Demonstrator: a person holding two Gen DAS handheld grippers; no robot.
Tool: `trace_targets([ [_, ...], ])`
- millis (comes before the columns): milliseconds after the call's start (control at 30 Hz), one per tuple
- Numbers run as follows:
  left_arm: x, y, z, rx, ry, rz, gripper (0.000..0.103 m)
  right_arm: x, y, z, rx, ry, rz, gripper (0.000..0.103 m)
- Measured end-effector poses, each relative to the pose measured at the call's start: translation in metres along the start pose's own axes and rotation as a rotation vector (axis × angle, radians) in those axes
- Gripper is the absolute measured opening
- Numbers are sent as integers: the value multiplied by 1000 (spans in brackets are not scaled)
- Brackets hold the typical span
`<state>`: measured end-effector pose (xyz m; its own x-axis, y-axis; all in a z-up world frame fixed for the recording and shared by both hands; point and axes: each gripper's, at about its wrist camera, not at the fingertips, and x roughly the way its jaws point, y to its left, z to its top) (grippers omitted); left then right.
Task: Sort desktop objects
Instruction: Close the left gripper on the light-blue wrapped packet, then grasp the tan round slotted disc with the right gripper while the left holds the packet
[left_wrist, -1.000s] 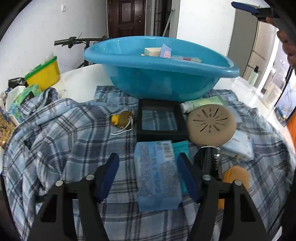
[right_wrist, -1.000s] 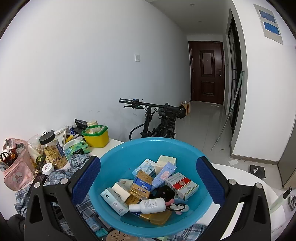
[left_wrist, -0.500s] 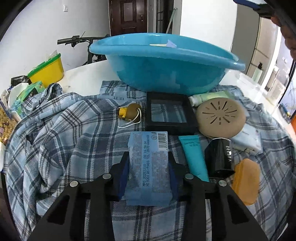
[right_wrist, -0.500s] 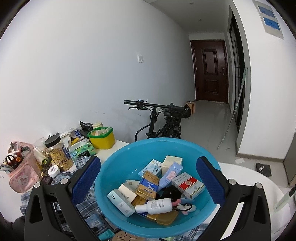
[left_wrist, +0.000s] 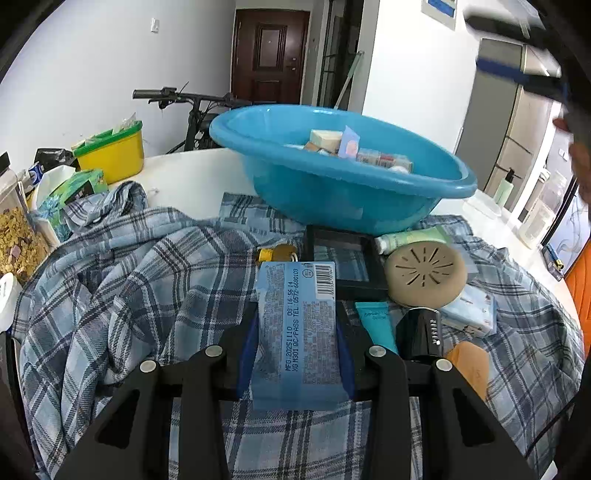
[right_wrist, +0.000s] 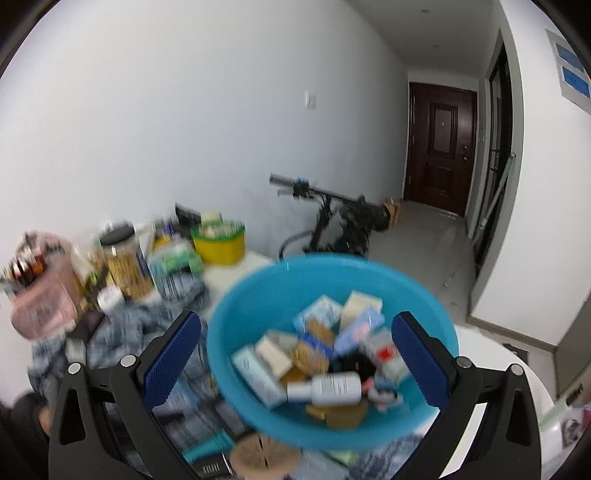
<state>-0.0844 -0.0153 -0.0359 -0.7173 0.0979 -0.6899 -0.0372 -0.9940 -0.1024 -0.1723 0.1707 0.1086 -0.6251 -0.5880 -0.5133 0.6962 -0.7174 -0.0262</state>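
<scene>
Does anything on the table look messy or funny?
Yes. The plaid cloth is rumpled and bunched up instead of lying flat, and the blue basin sits partly on its edge. Nothing looks spilled or broken.

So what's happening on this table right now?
A person is sorting clutter into a blue basin with two handheld grippers. The left gripper is shut on a light blue packet, held over the plaid cloth. The right gripper is open and empty above the basin, which already holds boxes and a white bottle. A round tan disc, a black frame and a teal tube lie unsorted on the cloth.
</scene>
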Motion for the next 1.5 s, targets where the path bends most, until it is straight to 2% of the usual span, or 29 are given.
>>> trace_targets([
  [233,-15,0,2,-4,-47,-38,40,8,23,-66,-36,158,-40,103],
  [333,-17,1,2,-7,-54,-43,40,25,33,-87,-56,219,-31,103],
  [467,-20,1,2,-12,-60,-52,40,51,31,-109,-16,285,-7,103],
  [633,-21,2,2,-17,-61,-54,40,72,23,-123,45,325,25,103],
  [833,-19,1,2,-11,-56,-55,40,86,18,-139,79,331,61,103],
  [900,-19,0,1,-10,-55,-54,40,86,20,-137,67,312,60,92],
  [967,-19,1,1,-10,-53,-57,40,85,19,-136,69,300,58,77],
  [1100,-17,0,0,-8,-48,-52,40,83,17,-136,75,285,56,68],
  [1167,-17,0,0,-9,-47,-50,40,79,13,-136,90,267,49,47],
  [1233,-18,1,0,-11,-50,-51,40,73,7,-134,116,239,68,32],
  [1367,-19,1,-1,-11,-51,-54,40,61,12,-130,112,206,93,22],
  [1500,-19,2,0,-13,-52,-58,40,54,14,-128,118,190,91,17],
])
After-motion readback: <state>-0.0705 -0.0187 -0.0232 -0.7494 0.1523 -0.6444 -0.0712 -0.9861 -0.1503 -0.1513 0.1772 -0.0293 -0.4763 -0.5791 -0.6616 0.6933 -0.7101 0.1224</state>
